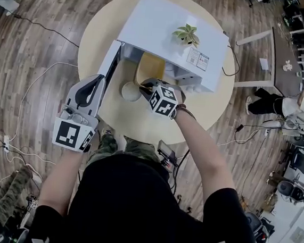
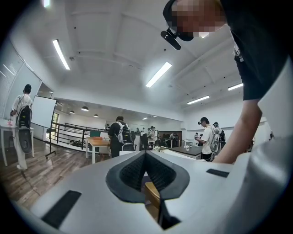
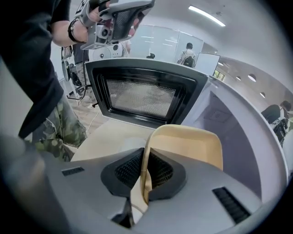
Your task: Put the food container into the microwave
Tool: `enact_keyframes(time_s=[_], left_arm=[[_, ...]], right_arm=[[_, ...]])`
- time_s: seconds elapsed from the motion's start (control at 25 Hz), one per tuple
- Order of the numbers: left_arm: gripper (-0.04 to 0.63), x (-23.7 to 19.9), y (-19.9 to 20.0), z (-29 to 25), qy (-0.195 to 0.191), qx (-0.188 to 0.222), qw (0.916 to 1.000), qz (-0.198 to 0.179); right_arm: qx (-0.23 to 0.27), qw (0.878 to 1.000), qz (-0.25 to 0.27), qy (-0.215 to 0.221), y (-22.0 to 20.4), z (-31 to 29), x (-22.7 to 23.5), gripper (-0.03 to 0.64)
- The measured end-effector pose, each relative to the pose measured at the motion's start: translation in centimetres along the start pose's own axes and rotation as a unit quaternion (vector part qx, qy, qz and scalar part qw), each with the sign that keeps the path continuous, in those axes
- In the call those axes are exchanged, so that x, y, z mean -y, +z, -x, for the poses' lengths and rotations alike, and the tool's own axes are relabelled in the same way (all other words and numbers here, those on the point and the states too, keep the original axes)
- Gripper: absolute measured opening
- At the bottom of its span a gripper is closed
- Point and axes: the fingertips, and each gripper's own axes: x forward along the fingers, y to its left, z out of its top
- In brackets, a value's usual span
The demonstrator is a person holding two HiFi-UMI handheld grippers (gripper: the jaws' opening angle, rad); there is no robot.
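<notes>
A white microwave (image 1: pixel 166 29) stands on a round table (image 1: pixel 98 38) with its door (image 1: pixel 110 66) swung open to the left. My right gripper (image 1: pixel 145 85) is shut on the rim of a tan food container (image 1: pixel 149 67), which hangs at the mouth of the cavity. In the right gripper view the container (image 3: pixel 190 146) tilts up from the gripper (image 3: pixel 144 171), with the door's mesh window (image 3: pixel 139 96) ahead and the cavity wall (image 3: pixel 229 119) to the right. My left gripper (image 1: pixel 99 80) hovers by the door's top edge, jaws shut (image 2: pixel 145 155), nothing seen between them.
A small potted plant (image 1: pixel 187 35) sits on top of the microwave. A pale round disc (image 1: pixel 131 91) lies on the table just in front of the opening. A cable (image 1: pixel 43 28) runs across the wooden floor. Desks and people (image 1: pixel 292 105) are off to the right.
</notes>
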Motion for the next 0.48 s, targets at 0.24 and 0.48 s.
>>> enact_keyframes(time_s=[0.24, 0.48], left_arm=[[0.018, 0.1, -0.5, 0.4, 0.008, -0.010, 0.9999, 0.000], [0.018, 0.2, -1.3, 0.5, 0.016, -0.018, 0.9997, 0.001]], right_arm=[[-0.014, 1.000, -0.008, 0.000, -1.2, -0.9, 1.9, 0.034], [-0.027, 1.000, -0.012, -0.001, -2.3, -1.9, 3.9, 0.034]])
